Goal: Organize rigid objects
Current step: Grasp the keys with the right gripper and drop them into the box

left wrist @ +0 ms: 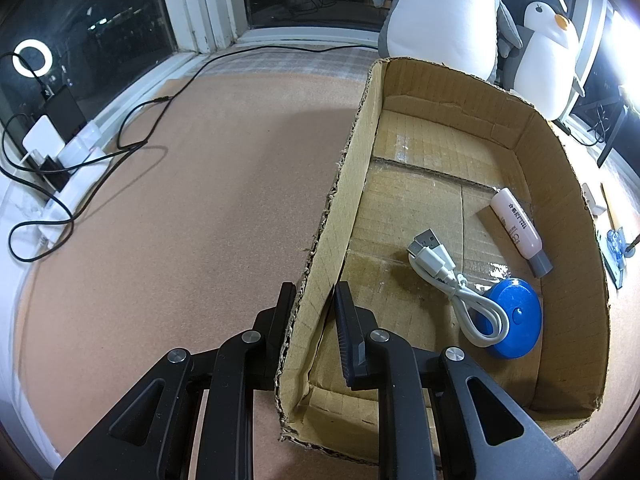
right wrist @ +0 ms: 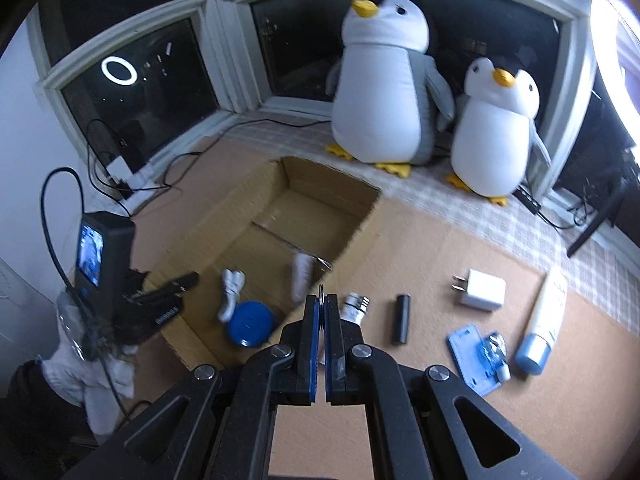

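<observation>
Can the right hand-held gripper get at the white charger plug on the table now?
Probably not yet: the right hand-held gripper is shut on a thin disc-like item. The white charger plug itself lies uncovered on the table, outside the cardboard box.

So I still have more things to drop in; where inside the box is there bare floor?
The far half of the cardboard box, beyond the pink tube, is bare. The near right corner is crowded: white cable, blue disc and tube.
</observation>
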Action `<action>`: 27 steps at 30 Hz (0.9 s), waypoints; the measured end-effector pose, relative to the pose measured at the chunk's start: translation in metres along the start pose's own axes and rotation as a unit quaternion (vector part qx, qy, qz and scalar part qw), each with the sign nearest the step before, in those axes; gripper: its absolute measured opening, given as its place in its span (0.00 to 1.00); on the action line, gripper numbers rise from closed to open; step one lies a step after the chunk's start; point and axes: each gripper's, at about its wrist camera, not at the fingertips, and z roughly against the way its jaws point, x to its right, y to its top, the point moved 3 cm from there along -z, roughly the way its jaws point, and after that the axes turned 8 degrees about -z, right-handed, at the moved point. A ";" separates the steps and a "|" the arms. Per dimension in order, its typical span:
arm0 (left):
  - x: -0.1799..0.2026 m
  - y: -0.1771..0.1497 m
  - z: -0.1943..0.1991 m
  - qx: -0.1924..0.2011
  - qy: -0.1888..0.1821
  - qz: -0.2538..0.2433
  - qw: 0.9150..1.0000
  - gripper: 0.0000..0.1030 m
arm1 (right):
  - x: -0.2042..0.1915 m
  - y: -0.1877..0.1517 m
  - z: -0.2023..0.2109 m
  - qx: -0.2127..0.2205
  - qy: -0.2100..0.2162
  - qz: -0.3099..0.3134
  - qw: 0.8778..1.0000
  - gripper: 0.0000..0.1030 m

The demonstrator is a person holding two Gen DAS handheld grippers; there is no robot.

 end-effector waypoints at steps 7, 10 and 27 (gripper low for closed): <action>0.001 0.000 0.000 0.000 -0.001 0.001 1.000 0.17 | -0.031 0.012 -0.020 -0.002 0.024 0.011 1.000 0.02; 0.002 0.001 -0.001 0.001 -0.001 0.002 1.000 0.17 | -0.039 0.016 -0.033 -0.009 0.031 0.007 0.999 0.02; 0.002 0.001 -0.001 0.001 -0.001 0.003 1.000 0.17 | -0.066 0.023 -0.079 -0.036 0.032 0.023 0.999 0.05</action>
